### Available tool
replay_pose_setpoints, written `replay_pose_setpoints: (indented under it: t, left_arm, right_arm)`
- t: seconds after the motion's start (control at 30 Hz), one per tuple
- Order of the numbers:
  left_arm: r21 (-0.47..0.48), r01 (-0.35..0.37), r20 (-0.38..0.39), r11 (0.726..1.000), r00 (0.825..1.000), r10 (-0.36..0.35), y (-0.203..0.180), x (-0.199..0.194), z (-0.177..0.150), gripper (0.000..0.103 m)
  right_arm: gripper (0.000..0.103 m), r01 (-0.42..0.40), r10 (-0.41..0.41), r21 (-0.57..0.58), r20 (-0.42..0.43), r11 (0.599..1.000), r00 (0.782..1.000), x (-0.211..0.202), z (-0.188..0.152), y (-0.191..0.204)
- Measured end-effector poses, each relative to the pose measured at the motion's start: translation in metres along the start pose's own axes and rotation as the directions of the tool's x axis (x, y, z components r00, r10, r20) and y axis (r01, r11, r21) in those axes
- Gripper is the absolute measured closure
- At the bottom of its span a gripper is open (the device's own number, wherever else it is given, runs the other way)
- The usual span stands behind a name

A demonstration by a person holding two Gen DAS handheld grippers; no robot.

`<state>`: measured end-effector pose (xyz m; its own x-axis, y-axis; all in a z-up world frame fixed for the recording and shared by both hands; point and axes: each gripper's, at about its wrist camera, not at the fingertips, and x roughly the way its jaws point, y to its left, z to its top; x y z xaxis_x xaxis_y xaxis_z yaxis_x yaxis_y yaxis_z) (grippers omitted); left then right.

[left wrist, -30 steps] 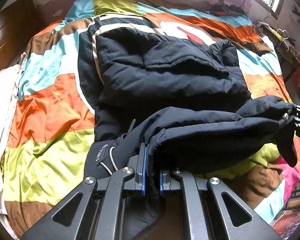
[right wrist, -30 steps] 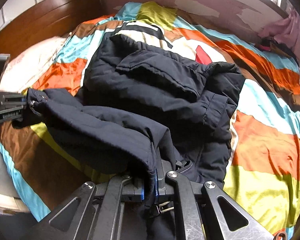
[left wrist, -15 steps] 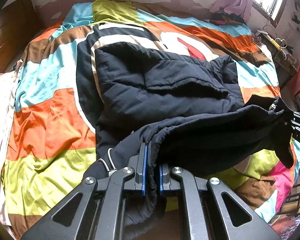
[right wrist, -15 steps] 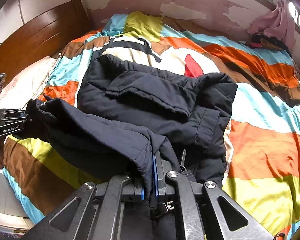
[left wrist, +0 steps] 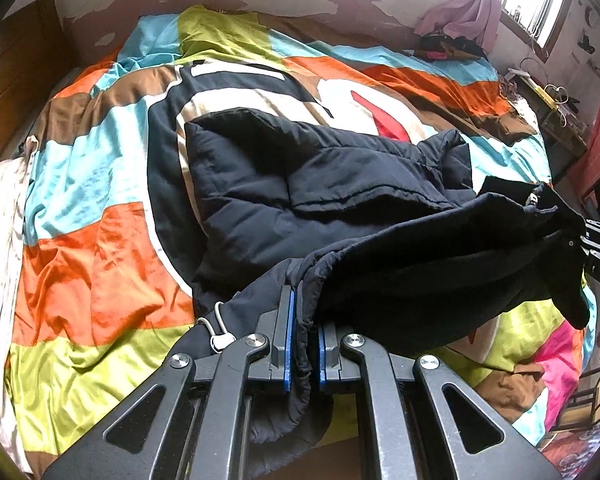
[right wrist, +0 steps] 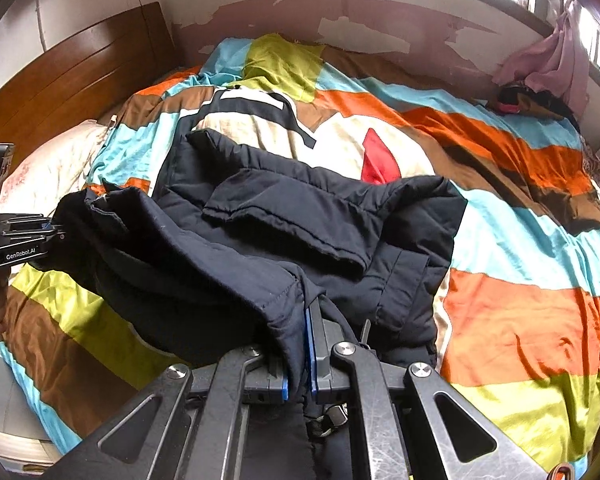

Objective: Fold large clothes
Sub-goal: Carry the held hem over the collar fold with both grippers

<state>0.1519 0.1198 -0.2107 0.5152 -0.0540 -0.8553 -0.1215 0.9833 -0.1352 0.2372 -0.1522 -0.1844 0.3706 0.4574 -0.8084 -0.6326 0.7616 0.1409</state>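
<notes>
Jacket (left wrist: 300, 184), dark and padded, is spread mid-bed (left wrist: 92, 264), its near hem lifted, pinched in the closed jaws of the left gripper (left wrist: 302, 344) and right gripper (right wrist: 298, 364). A fold-over appears under way; next, the hem is probably to be carried toward the far edge and laid level.

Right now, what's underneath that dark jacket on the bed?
The jacket lies on a colourful striped quilt, whose black, cream and red pattern shows beyond it. The near hem is lifted by both grippers, left and right. Whatever lies directly beneath is covered.
</notes>
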Motion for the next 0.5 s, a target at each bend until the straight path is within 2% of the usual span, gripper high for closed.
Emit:
replay_pose_setpoints:
  t: [0.5]
  left_arm:
    - [0.003, 0.005, 0.035, 1.0, 0.999, -0.005, 0.012, -0.002, 0.035, 0.096]
  right_arm:
    - [0.097, 0.009, -0.008, -0.026, 0.046, 1.0, 0.999, 0.001, 0.043, -0.003]
